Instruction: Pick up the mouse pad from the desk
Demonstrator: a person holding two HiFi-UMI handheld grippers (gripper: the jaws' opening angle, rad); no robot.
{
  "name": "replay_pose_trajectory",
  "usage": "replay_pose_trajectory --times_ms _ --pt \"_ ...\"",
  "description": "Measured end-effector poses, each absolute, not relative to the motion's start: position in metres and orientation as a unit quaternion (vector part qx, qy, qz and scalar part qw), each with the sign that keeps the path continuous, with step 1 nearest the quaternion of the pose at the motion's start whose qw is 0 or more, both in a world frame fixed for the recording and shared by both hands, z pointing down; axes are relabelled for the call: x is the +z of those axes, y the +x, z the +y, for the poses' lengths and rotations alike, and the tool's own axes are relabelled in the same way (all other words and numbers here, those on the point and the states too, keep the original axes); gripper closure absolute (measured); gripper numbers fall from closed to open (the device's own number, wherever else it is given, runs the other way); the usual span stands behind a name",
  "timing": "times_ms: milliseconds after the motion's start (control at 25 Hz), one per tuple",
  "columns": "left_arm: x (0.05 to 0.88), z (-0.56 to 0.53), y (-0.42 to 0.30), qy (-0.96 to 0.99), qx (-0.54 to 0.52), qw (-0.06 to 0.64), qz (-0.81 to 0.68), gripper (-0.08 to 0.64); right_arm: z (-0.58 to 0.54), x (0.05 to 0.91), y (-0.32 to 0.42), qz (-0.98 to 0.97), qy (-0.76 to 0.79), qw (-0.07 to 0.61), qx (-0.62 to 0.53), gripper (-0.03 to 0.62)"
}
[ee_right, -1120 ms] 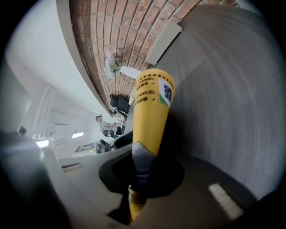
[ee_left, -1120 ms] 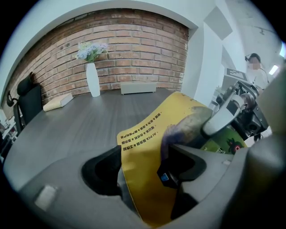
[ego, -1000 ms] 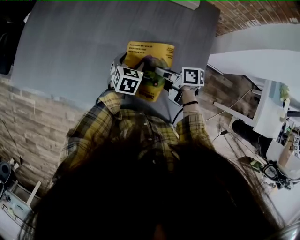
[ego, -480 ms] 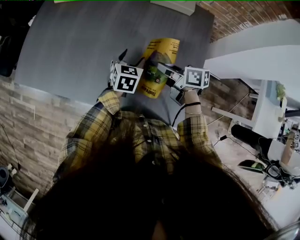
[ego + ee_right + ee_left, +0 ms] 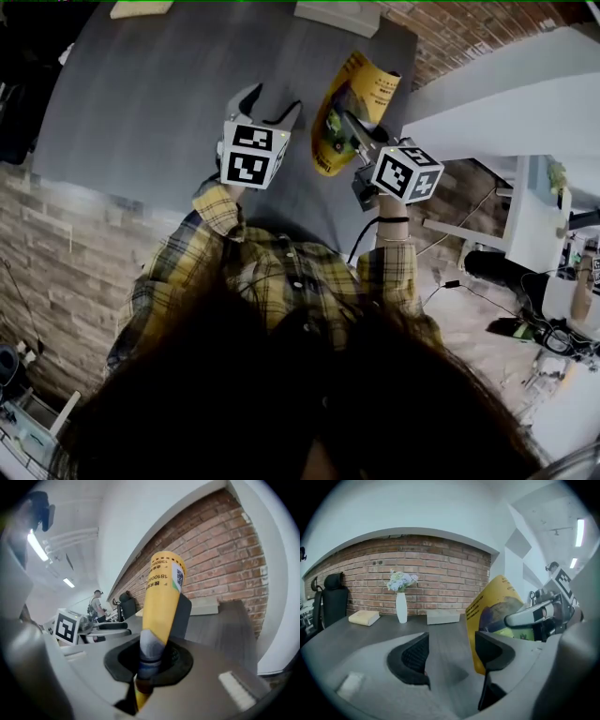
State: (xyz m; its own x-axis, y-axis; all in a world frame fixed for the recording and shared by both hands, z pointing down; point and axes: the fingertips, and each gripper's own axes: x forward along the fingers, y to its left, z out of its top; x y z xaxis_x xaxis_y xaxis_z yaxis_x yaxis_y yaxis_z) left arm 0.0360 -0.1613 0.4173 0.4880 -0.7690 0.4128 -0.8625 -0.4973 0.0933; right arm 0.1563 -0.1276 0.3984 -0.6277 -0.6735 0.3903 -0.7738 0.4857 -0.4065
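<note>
The yellow printed mouse pad [image 5: 354,98] hangs bent and on edge above the grey desk [image 5: 141,103], pinched at its lower end by my right gripper [image 5: 350,128], which is shut on it. In the right gripper view the mouse pad [image 5: 161,597] rises curled out of the right gripper [image 5: 151,660]. My left gripper [image 5: 273,101] is held up beside the pad, to its left and apart from it. Its jaws are closing, and nothing is between them. In the left gripper view the left gripper [image 5: 452,653] frames bare desk, with the mouse pad [image 5: 497,606] to the right.
At the desk's far edge, against a brick wall, stand a white vase of flowers [image 5: 401,606], a pale book [image 5: 364,617] and a grey box [image 5: 443,617]. A black chair [image 5: 330,597] is at the left. A person [image 5: 96,604] stands far off.
Both grippers have risen. The mouse pad came off the desk with the right gripper and turned from flat to on edge. The left gripper moved away from the pad's left side.
</note>
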Motion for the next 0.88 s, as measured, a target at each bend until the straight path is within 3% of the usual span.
replay_pose_trajectory --times_ms 240,880 --pt "0.369 -0.162 0.041 0.868 0.110 0.131 -0.466 0.251 -0.132 0.353 0.195 -0.833 0.520 0.091 0.166 0.570" --pt "0.305 -0.157 0.046 0.887 0.039 0.091 -0.450 0.406 -0.116 0.283 0.235 -0.787 0.610 0.090 -0.006 0.571"
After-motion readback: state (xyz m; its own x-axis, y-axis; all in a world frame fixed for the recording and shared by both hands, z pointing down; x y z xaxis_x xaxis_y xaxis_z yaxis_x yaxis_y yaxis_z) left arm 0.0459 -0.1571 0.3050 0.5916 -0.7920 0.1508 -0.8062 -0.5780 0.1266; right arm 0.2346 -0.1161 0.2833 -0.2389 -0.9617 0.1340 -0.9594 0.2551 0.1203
